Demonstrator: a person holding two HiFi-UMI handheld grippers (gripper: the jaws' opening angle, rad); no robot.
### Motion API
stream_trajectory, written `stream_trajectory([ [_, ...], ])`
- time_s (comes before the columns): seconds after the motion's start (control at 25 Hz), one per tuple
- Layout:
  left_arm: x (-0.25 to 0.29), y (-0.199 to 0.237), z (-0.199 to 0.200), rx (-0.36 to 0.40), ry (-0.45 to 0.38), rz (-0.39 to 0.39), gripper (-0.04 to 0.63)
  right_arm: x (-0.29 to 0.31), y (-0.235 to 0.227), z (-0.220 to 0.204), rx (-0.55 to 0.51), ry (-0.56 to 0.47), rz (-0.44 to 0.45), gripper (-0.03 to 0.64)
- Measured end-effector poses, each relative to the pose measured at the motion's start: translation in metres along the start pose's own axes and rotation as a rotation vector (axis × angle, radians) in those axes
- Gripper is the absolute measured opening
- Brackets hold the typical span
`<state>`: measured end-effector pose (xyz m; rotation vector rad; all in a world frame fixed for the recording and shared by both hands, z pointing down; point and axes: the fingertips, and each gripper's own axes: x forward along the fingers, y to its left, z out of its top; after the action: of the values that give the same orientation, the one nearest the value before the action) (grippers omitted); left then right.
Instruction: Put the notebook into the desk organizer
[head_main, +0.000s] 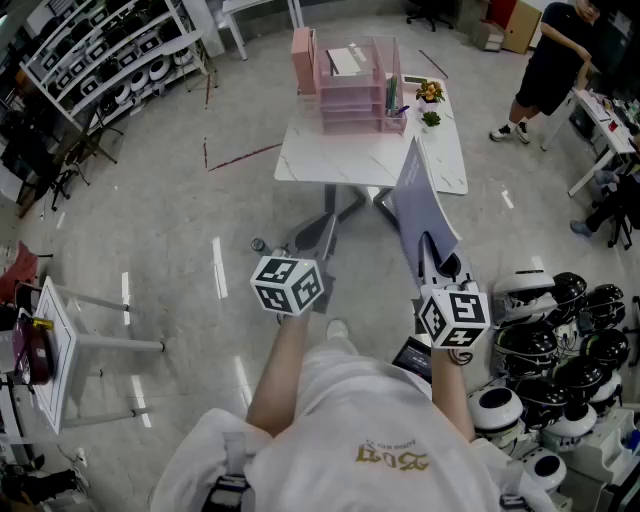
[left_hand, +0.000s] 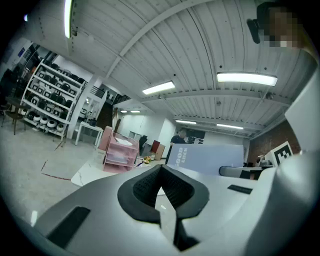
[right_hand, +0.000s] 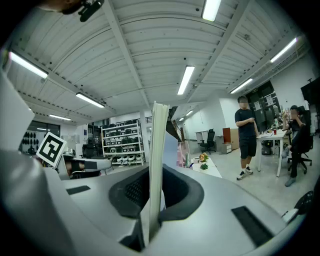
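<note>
Right hand-held gripper (right_hand: 150, 195) clamped notebook (head_main: 420, 205) by edge, upright, well short of pink desk organizer (head_main: 352, 90) on worktop (head_main: 320, 160). My left hand-held gripper (left_hand: 161, 192) closed, empty. Risk, I judged: narrow pinch slipping, notebook dropping.

The notebook (head_main: 420, 205) is a thin one with a grey-blue cover. It stands on edge, upright, clamped between the pads of the right tongs (right_hand: 150, 210). In the right gripper view it shows edge-on as a narrow pale strip rising straight up. In the left gripper view its broad cover shows, with light print near one end. In the head view it reaches forward, and its far corner overlaps the near edge of the white table (head_main: 340, 160).

The desk organizer (head_main: 350, 85) is pink, with stacked see-through trays and a small side bin of pens. It stands upright at the far end of that table, well apart from the notebook.
</note>
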<state>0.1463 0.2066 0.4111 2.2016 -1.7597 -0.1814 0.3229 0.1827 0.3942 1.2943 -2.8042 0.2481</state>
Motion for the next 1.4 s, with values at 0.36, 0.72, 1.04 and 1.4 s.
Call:
stream_trajectory([
  [0.36, 0.005, 0.016, -0.002, 0.017, 0.026, -0.013, 0.015, 0.002, 0.002, -0.002, 0.003, -0.006, -0.017, 0.04],
  [0.72, 0.009, 0.014, 0.006, 0.011, 0.034, -0.047, 0.015, 0.01, 0.0, 0.011, 0.043, -0.059, -0.021, 0.04],
  [1.04, 0.029, 0.047, 0.017, 0.07, 0.044, -0.006, 0.015, 0.049, 0.01, 0.036, 0.029, -0.121, 0.034, 0.04],
  [1.4, 0.129, 0.144, 0.063, 0.064, 0.031, -0.043, 0.015, 0.181, 0.013, 0.059, -0.003, -0.122, 0.056, 0.04],
])
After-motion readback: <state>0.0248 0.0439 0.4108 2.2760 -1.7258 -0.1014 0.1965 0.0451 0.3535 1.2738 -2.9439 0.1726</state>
